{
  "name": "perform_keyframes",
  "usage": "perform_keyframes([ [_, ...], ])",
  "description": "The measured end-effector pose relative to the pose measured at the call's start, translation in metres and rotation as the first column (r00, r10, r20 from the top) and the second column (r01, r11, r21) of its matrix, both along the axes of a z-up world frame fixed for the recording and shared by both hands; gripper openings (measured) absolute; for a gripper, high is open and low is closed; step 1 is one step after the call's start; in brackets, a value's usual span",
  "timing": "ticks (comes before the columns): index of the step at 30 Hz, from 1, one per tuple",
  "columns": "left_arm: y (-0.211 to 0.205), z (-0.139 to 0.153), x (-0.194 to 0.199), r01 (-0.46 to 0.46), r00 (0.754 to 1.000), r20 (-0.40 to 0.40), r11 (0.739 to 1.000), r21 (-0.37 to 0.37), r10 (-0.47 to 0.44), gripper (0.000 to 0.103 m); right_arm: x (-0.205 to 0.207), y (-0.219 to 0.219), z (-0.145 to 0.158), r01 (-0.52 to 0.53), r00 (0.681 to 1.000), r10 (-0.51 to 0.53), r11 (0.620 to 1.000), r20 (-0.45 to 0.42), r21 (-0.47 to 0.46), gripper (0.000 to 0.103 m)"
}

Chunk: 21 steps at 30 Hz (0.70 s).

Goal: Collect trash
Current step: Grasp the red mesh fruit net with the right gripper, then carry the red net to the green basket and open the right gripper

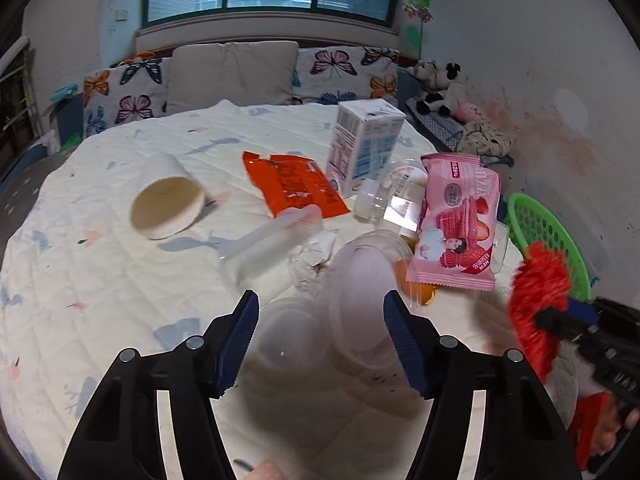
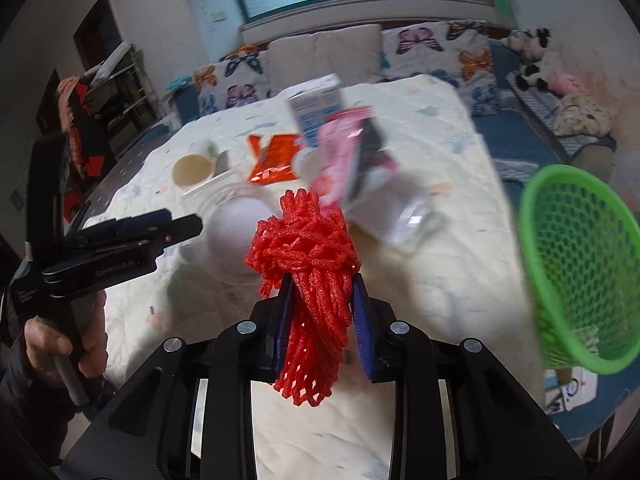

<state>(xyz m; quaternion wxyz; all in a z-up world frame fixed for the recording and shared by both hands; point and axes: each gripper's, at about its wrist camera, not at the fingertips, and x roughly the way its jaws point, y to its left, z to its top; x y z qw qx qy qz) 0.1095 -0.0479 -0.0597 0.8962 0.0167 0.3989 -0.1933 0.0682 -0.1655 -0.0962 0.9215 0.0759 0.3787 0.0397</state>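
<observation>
Red foam net [image 2: 304, 264] lengthwise along right claw [image 2: 320, 292], pinched, bunched end forward.

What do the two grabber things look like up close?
Both are black plastic. The left gripper and right gripper each have two flat dark-blue pads with ribbed faces, fixed to black arms by round silver bolts. Seen from the side, the left one has a long black handle with small pale lettering along it. The hand gripping it has a dark sleeve.
</observation>
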Motion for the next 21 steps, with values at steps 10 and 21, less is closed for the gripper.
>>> perform_keyframes([
  [10,-0.016,-0.009,0.017,0.067,0.997,-0.04,0.998,-0.001,-0.067,0.039,-0.004,-0.077,0.008,0.182,0.983,-0.181,0.982,0.012,-0.042,0.029],
  [21,-0.016,-0.011,0.022,0.064,0.997,-0.049,0.998,-0.012,-0.065,0.014,0.001,-0.156,-0.014,0.343,0.938,-0.345,0.937,-0.03,-0.072,0.029],
])
